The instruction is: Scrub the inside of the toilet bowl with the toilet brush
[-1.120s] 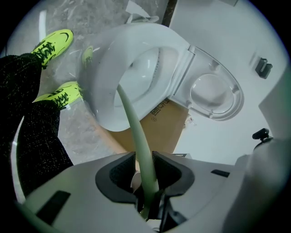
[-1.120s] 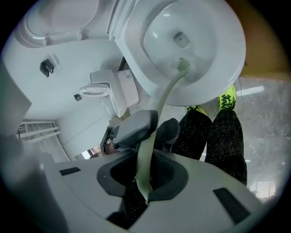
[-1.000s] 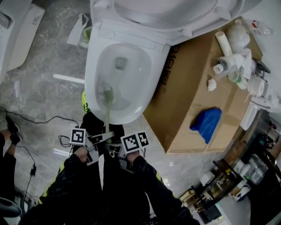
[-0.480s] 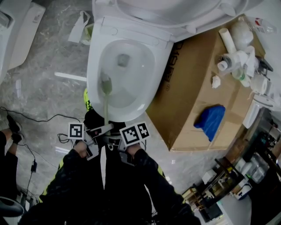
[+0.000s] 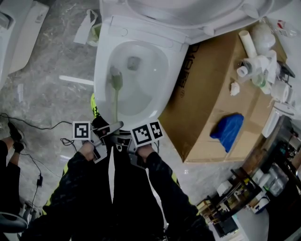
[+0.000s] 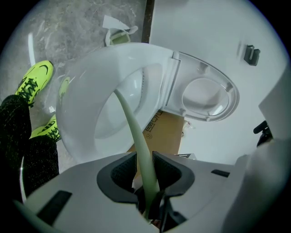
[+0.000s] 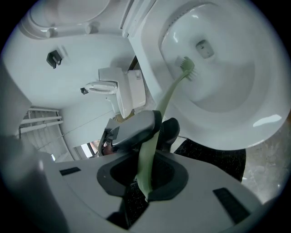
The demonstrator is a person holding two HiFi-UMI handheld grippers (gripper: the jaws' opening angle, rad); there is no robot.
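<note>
The white toilet bowl (image 5: 134,70) stands open with its lid (image 5: 188,14) raised. A pale green toilet brush (image 5: 115,80) has its head against the bowl's left inner wall, beside the drain. Its handle (image 5: 115,110) runs back over the near rim to both grippers. My left gripper (image 5: 107,131) is shut on the handle (image 6: 136,136), farther up the shaft. Just behind it my right gripper (image 5: 126,142) is shut on the handle's end (image 7: 146,168). In the right gripper view the bristles (image 7: 186,67) touch the wet porcelain (image 7: 227,82). The left gripper view shows the bowl (image 6: 86,113) but not the brush head.
A large cardboard box (image 5: 207,99) sits tight against the toilet's right side, with a blue cloth (image 5: 226,129) and white pipe fittings (image 5: 256,61) on it. Another white fixture (image 5: 19,33) stands far left. A black cable (image 5: 42,127) crosses the marble floor. Neon shoes (image 6: 34,79) stand by the bowl.
Both grippers have pushed forward toward the toilet. The brush head has slid up the bowl's left wall, from the near part to level with the drain.
</note>
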